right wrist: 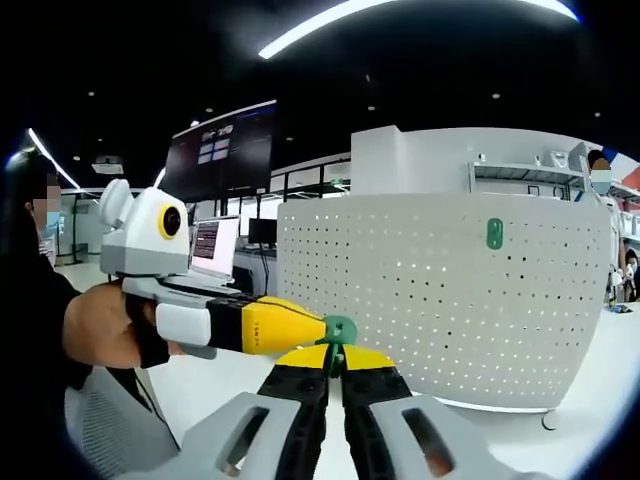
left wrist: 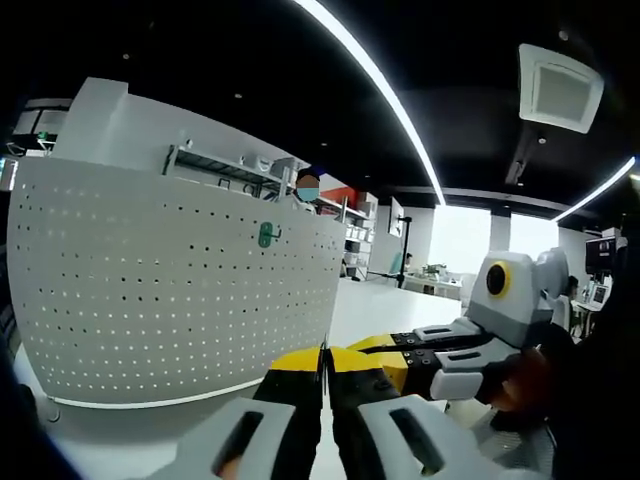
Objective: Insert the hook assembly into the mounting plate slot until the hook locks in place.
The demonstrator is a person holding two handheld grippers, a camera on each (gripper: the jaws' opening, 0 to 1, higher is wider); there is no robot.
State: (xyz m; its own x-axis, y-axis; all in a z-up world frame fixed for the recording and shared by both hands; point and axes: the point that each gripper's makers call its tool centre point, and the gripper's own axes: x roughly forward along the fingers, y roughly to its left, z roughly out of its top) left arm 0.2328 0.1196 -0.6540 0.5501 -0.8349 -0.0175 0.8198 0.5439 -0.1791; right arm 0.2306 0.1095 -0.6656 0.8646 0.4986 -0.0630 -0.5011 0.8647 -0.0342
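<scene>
My right tool (right wrist: 336,362) pinches a green hook (right wrist: 339,329) at its tips, my left tool (right wrist: 300,330) touching it from nine o'clock, jaws pressed together (handover, I judge). Next: carry it to the white pegboard (right wrist: 440,300) beyond, where another green hook (right wrist: 494,233) sits at one o'clock.

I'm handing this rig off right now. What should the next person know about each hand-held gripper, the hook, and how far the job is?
Left hand-held gripper: jaws shut, whether on the hook cannot be told.
Right hand-held gripper: jaws shut on a green hook, with the left gripper's tips touching that hook.
White pegboard stands upright ahead, apart from the grippers; another green hook already sits on it near the top.
Done: hook picked up.
Left: carry it to the pegboard and push it in until it locks.
</scene>
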